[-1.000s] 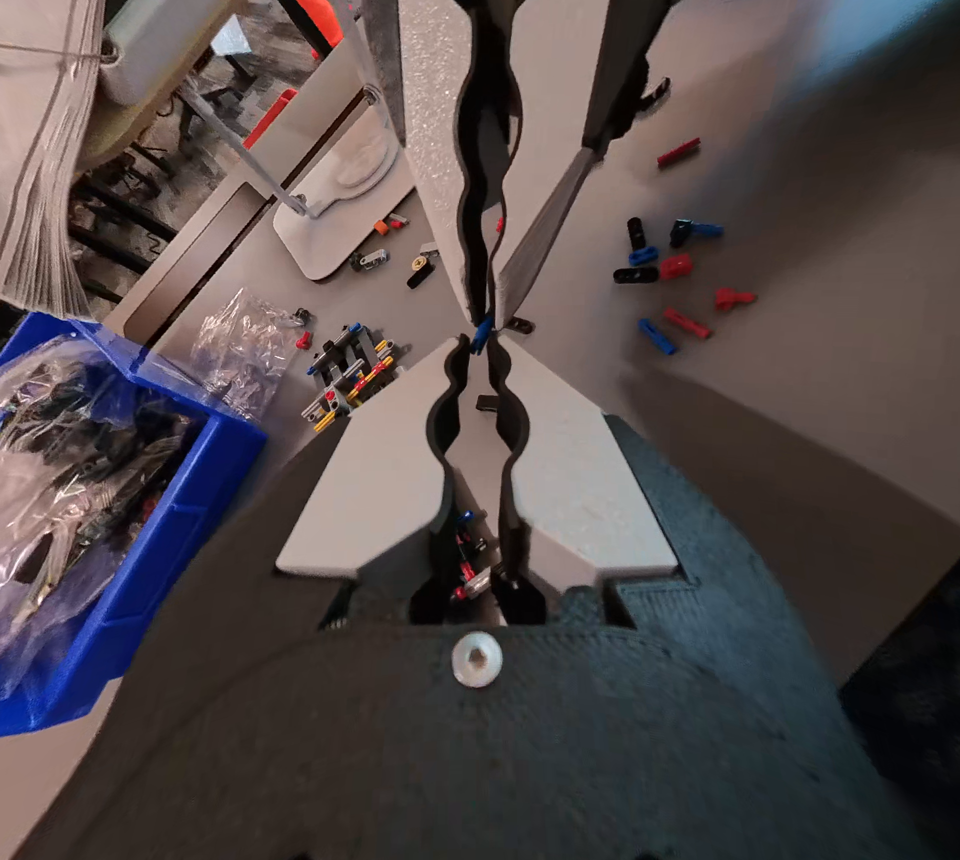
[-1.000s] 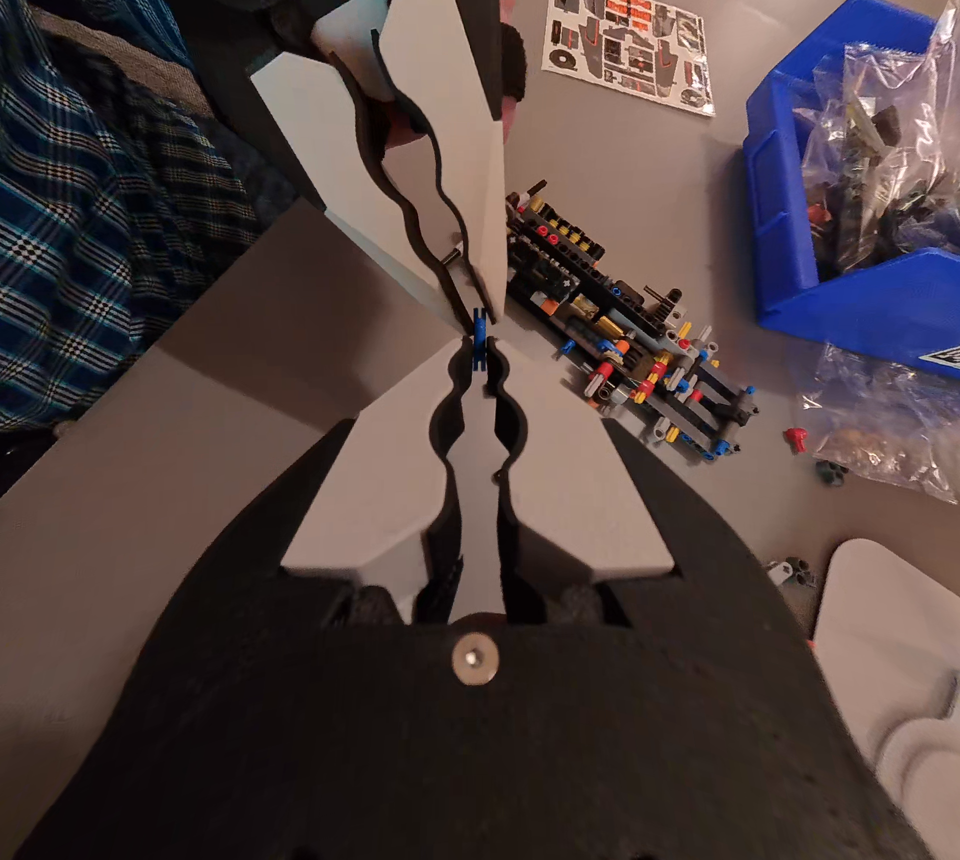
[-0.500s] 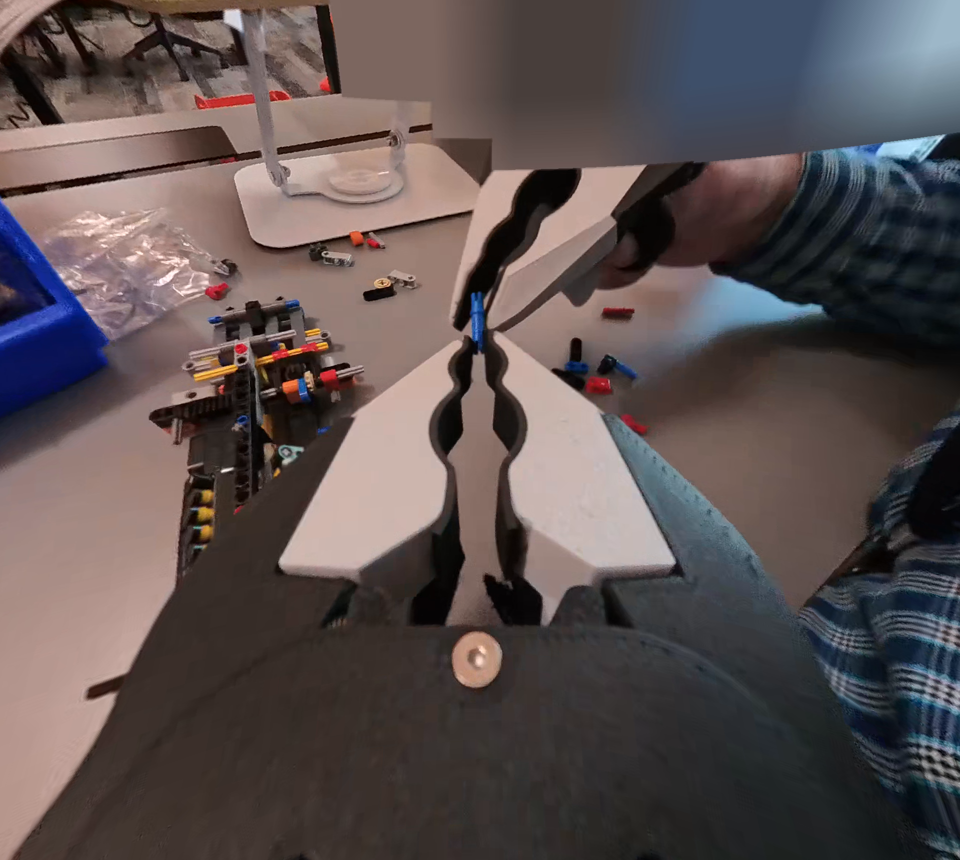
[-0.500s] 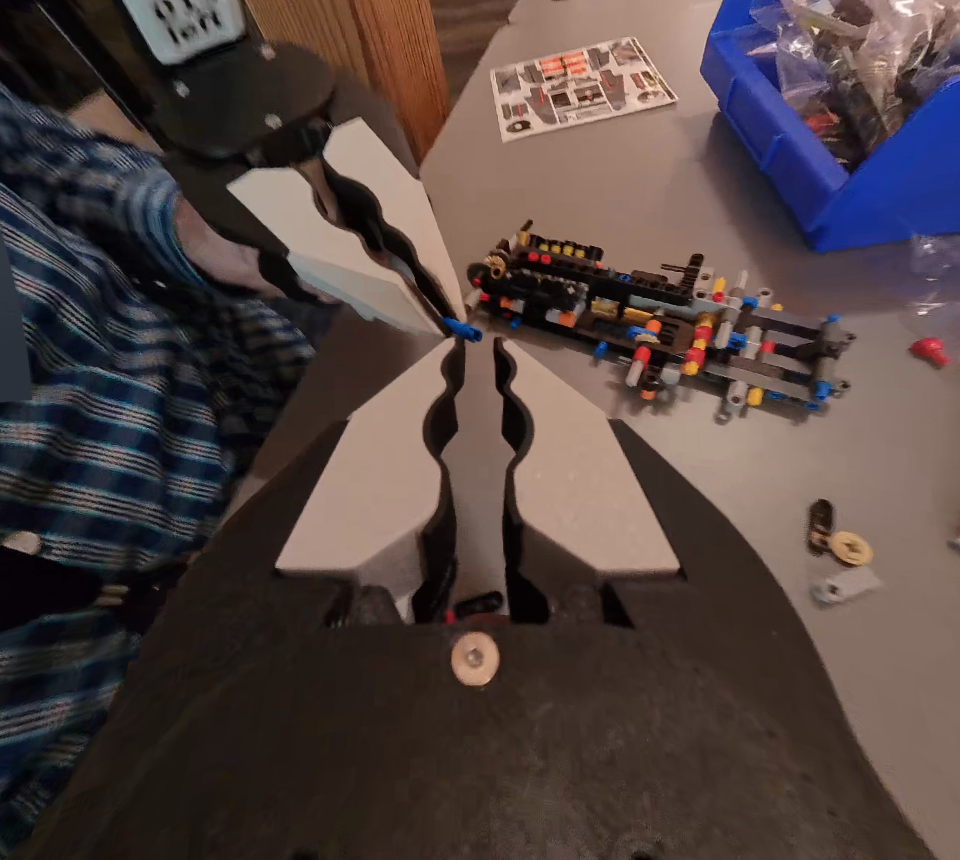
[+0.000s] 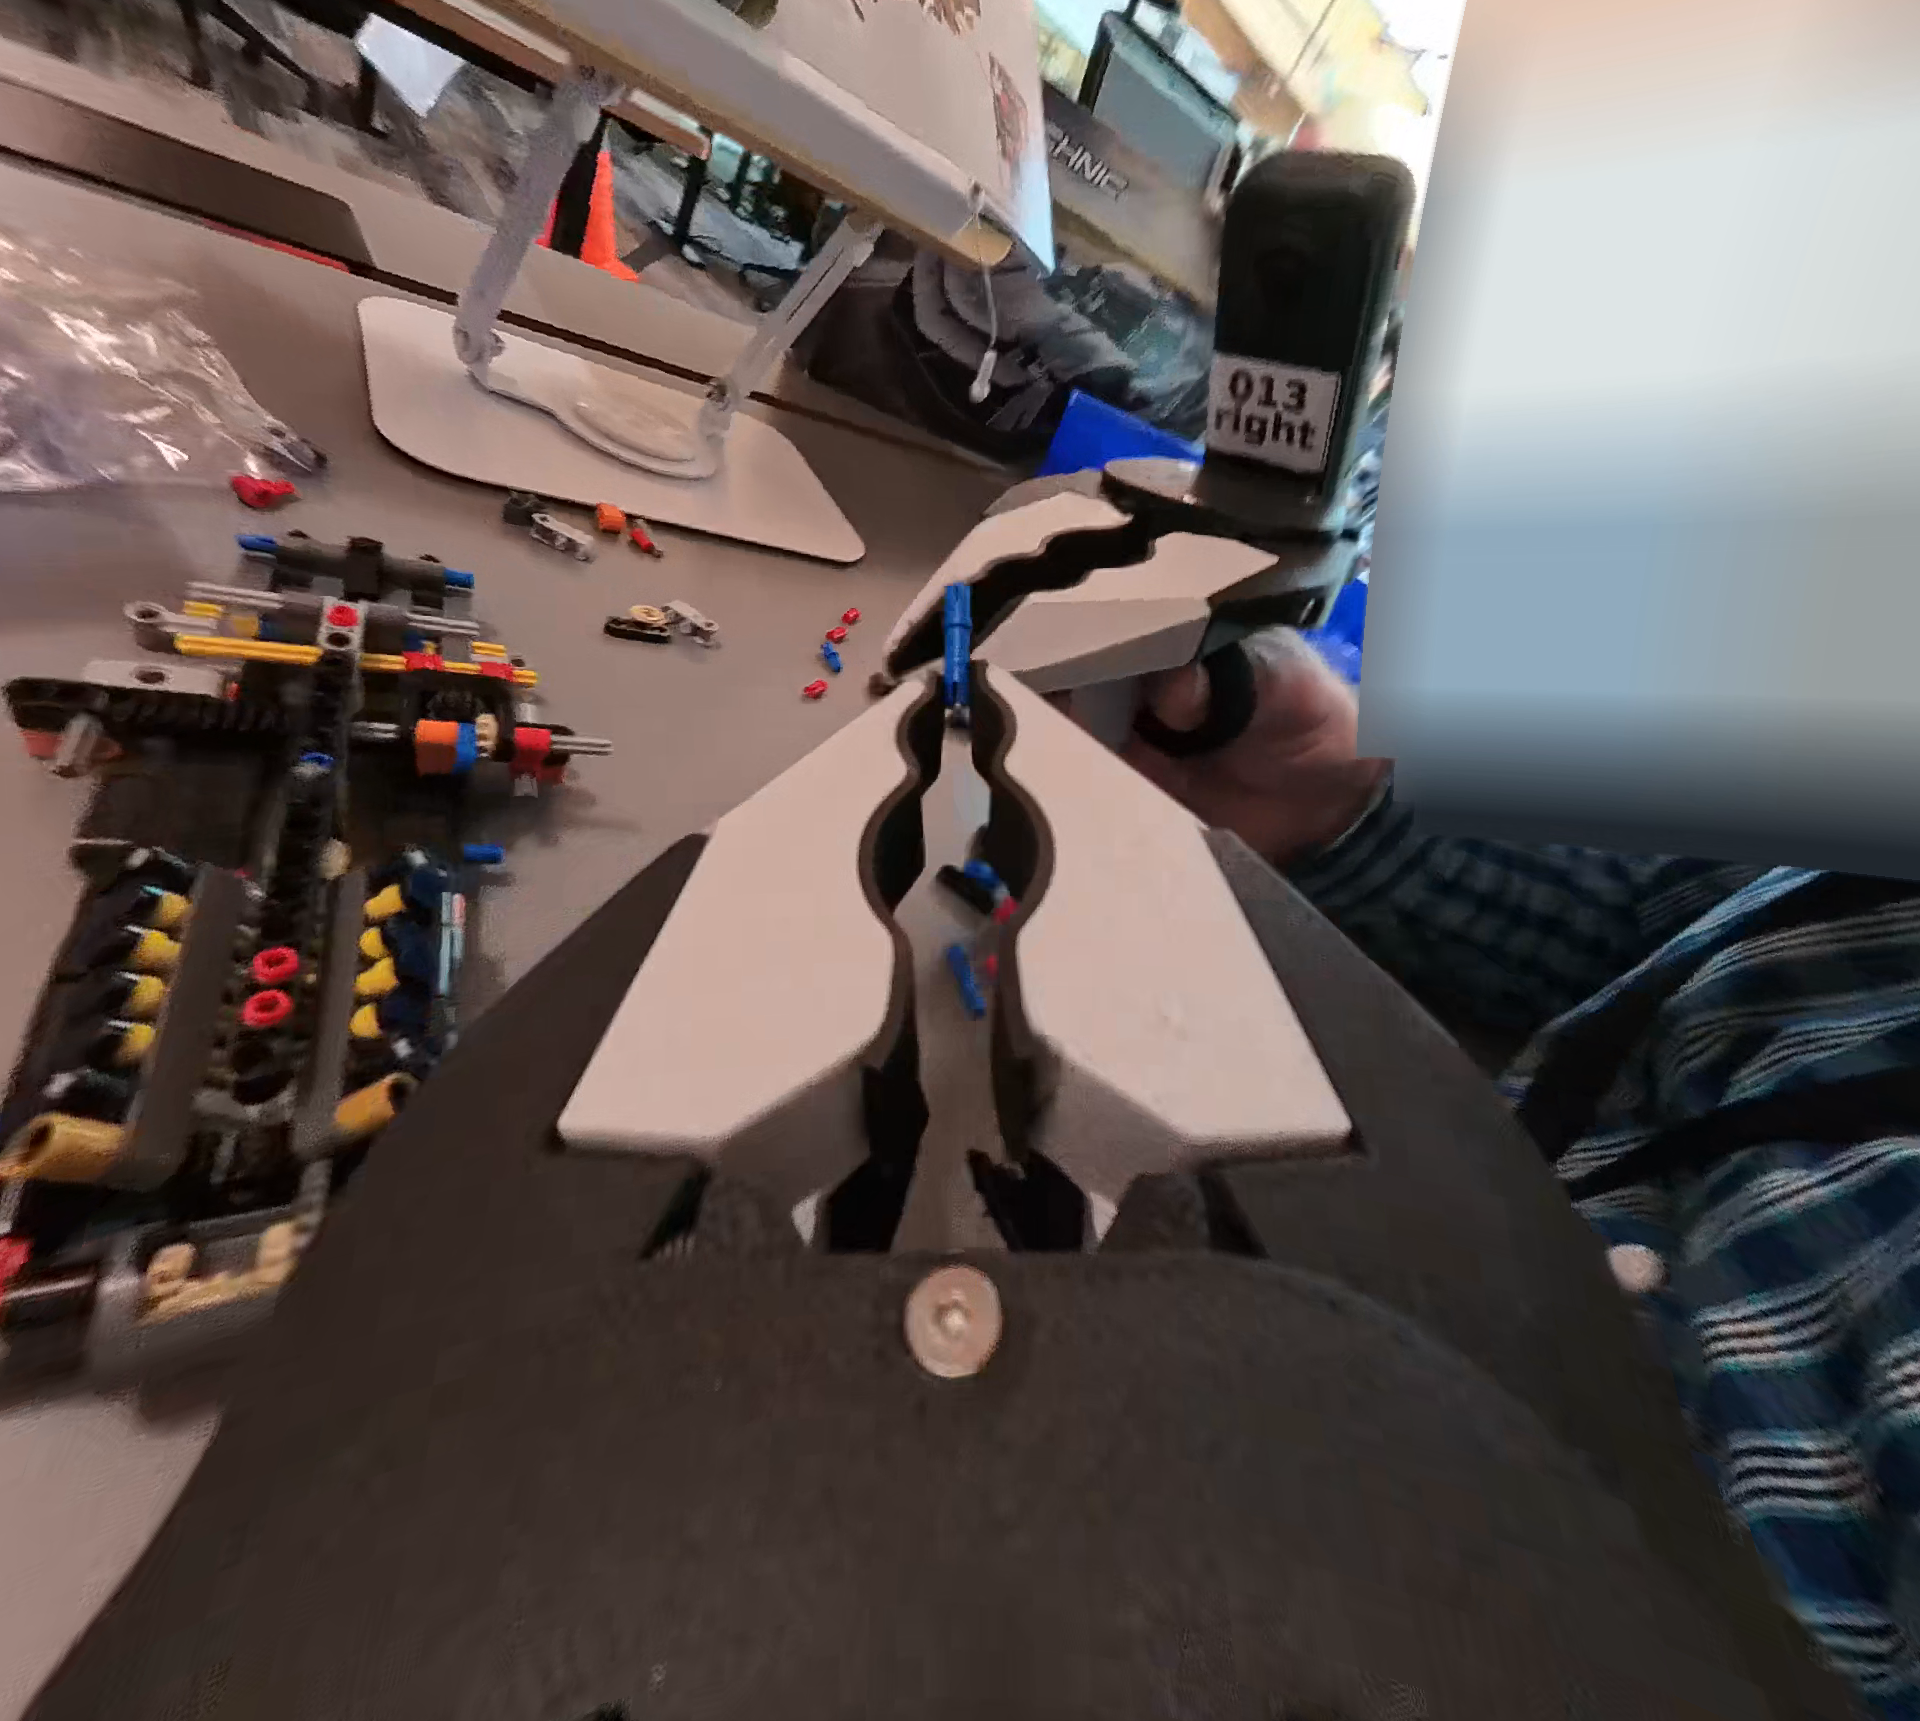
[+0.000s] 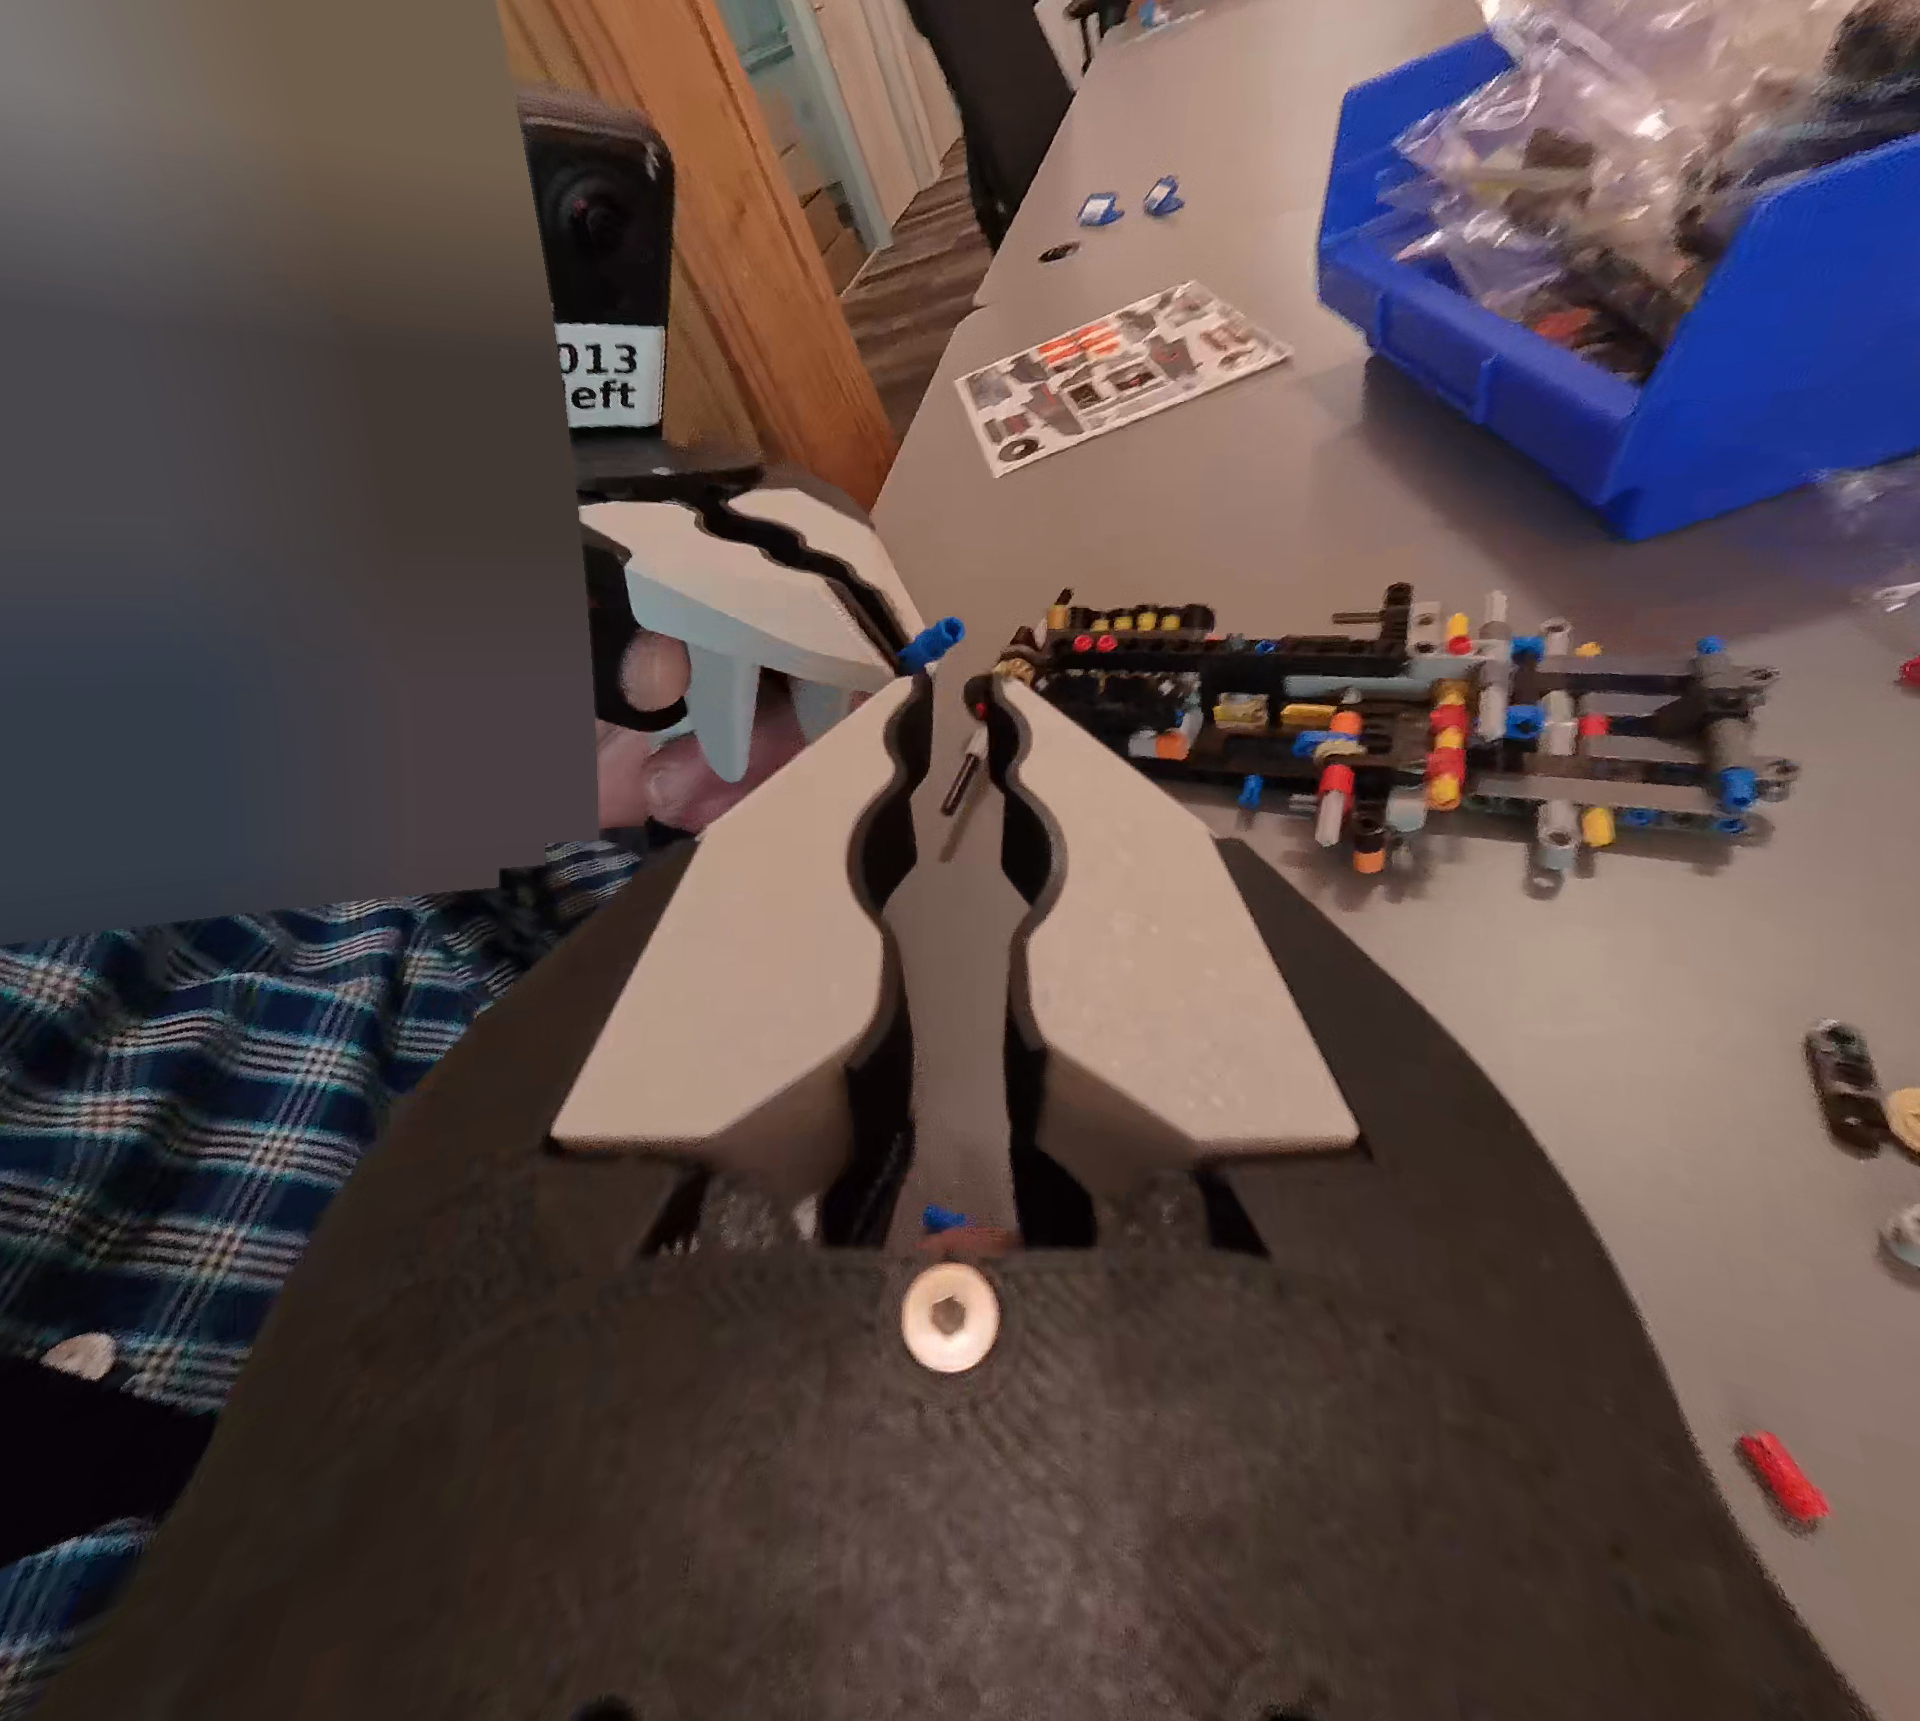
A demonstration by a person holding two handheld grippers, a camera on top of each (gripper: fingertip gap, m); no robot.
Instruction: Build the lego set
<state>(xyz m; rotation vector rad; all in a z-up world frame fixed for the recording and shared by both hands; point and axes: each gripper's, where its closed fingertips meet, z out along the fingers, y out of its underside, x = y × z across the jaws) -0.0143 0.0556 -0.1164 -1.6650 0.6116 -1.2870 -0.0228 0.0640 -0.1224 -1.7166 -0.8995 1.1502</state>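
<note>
My left gripper (image 5: 956,703) is shut on a small blue pin (image 5: 956,632) that sticks out past its tips. It also shows in the right wrist view (image 6: 896,655), with the blue pin (image 6: 930,641) at its tip. My right gripper (image 6: 954,689) is slightly open and empty, tip to tip with the left one. In the left wrist view the right gripper (image 5: 925,669) sits just behind the pin. The part-built lego chassis (image 5: 312,788) lies on the grey table, to the right of the grippers in the right wrist view (image 6: 1403,736).
A blue bin (image 6: 1558,424) of bagged parts and a sticker sheet (image 6: 1122,372) lie beyond the chassis. A white stand (image 5: 603,424) holds the instruction booklet. Loose pins (image 5: 831,653) and a plastic bag (image 5: 104,383) lie around. A red pin (image 6: 1782,1484) lies near. A plaid sleeve (image 6: 208,1100) is close. My two grippers' fingertips are within a few centimetres of each other.
The blue pin passed from my right gripper to my left; the right jaws opened. Both grippers swung from looking down at the table to a more level view.
</note>
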